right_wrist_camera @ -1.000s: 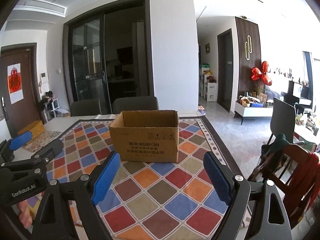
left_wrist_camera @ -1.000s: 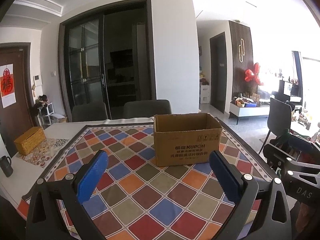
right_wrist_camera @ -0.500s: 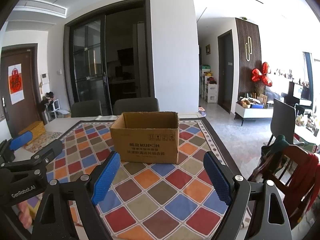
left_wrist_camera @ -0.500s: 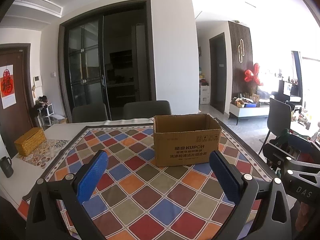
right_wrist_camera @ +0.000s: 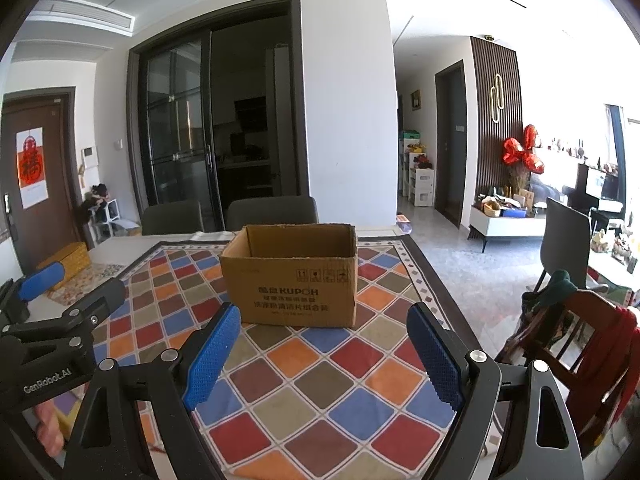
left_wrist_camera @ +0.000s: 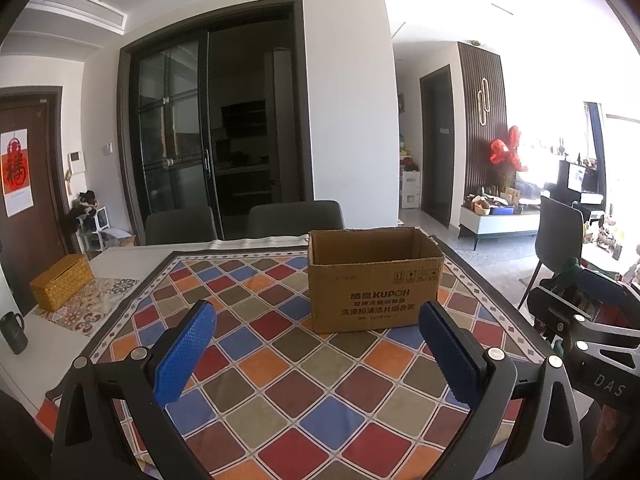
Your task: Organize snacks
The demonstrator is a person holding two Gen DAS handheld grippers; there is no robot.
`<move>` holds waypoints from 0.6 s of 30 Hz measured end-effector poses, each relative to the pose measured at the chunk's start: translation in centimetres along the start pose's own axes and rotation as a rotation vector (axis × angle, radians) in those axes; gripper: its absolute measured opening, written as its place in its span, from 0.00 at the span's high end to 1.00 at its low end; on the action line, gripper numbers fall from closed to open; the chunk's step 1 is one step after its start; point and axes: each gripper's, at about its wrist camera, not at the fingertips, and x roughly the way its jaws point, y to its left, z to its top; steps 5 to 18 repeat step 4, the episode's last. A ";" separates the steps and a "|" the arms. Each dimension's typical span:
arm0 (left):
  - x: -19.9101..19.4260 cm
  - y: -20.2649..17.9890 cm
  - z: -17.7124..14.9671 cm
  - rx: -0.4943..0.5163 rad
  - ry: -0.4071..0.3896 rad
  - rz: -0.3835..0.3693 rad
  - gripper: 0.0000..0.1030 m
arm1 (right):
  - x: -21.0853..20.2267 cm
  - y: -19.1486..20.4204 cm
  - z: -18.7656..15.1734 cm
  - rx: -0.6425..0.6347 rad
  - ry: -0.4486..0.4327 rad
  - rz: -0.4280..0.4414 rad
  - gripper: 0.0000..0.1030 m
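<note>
Left wrist view shows our left claw (left_wrist_camera: 316, 322) wide apart, holding nothing. Our right claw (right_wrist_camera: 322, 326) is wide apart and empty too. Just ahead of both claws sits the open cardboard box (left_wrist_camera: 374, 276) on the checkered cloth (left_wrist_camera: 280, 380). No snacks show, so we should look around slowly first.

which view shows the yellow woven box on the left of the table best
The left wrist view: the yellow woven box shows whole, top and two sides, on the patterned mat. In the right wrist view, the left gripper covers part of it.
</note>
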 end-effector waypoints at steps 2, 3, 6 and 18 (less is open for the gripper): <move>0.0 0.0 0.0 0.000 0.002 0.000 0.00 | 0.0 0.0 0.0 0.000 0.000 0.001 0.17; -0.1 0.0 0.0 0.000 0.002 0.001 0.00 | 0.0 0.0 0.0 0.000 0.000 -0.001 0.17; 0.0 0.0 0.0 0.000 0.001 -0.001 0.00 | 0.0 0.0 0.0 0.000 0.000 0.000 0.17; 0.0 0.0 0.0 0.000 0.001 -0.001 0.00 | 0.0 0.0 0.0 0.000 0.000 0.000 0.17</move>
